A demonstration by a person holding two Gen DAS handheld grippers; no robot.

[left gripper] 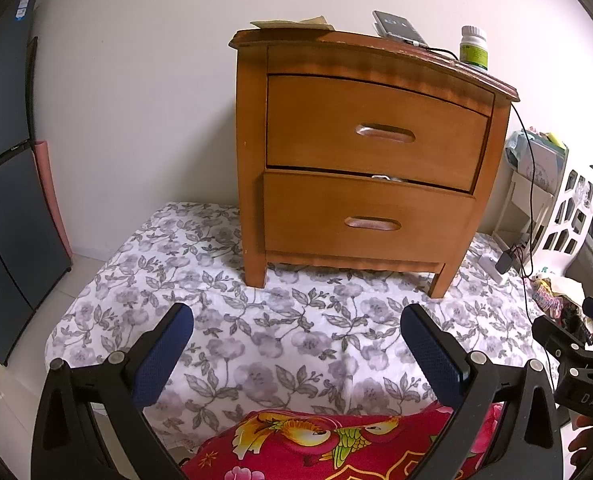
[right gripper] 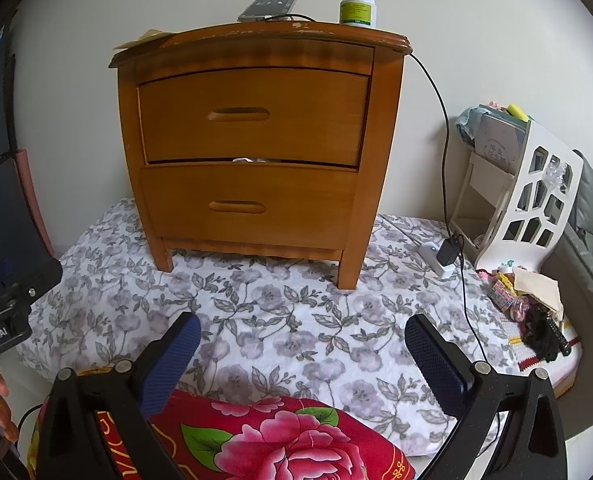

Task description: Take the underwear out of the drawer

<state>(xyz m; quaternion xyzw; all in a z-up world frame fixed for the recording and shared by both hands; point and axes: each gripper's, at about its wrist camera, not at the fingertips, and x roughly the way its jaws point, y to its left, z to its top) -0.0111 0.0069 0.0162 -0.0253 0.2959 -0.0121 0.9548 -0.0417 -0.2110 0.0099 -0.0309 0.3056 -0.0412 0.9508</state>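
A wooden nightstand with two drawers stands on a floral sheet. The upper drawer is pushed in. The lower drawer sits slightly ajar, and a bit of pale fabric shows in the gap above it. My left gripper is open, well short of the nightstand, above the sheet. My right gripper is open too, equally far back, with nothing between its fingers. The right gripper's body shows at the left wrist view's right edge.
A phone with a cable and a pill bottle rest on the nightstand top. A white cut-out rack, a power strip and a small clutter pile lie to the right. A red floral cushion lies below the grippers. Dark panels stand at left.
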